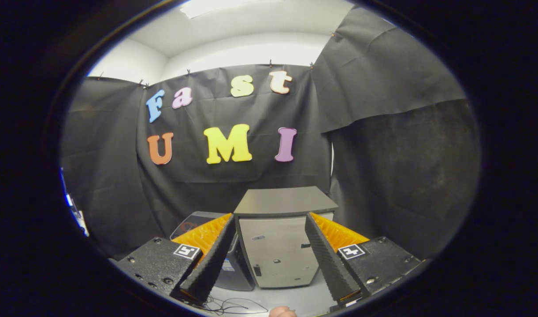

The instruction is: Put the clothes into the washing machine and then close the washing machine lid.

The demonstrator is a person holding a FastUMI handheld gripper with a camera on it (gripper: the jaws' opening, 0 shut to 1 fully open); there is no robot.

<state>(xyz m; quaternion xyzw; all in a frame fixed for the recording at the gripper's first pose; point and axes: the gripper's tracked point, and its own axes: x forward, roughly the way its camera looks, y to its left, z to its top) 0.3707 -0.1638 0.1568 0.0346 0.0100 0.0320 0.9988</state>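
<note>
Fingers (211, 259) of the gripper (273, 293) stand spread wide, with nothing between them and nothing in their hold. Straight ahead at 12 o'clock, framed by the two fingers and a little beyond their tips, stands a grey box (277, 251) with a flat dark top (284, 201). I take it for the washing machine, and its top for the lid, though no seam or hinge is clear enough to be sure. That top lies level and closed on the box.

Around 10 o'clock from the gripper, partly behind the left finger, sits a darker unit (235, 275) with a clear curved cover (194, 222); what it is I cannot tell. A thin cable (233, 304) trails over the pale table (304, 297) near 7 o'clock. At 6 o'clock, right at the near edge, a small pale pink lump (282, 312) peeps in. It could be a bit of cloth or a fingertip.

No garment can be made out with any certainty, so where the clothes lie is not settled. They may be inside the box under the flat top, or somewhere nearer than the fingers reach. A closed top and a bare grip fit both a load yet to go in and a load stowed with the lid down. My judgement goes no further than that: the tool is free and squared up to the box front.
</note>
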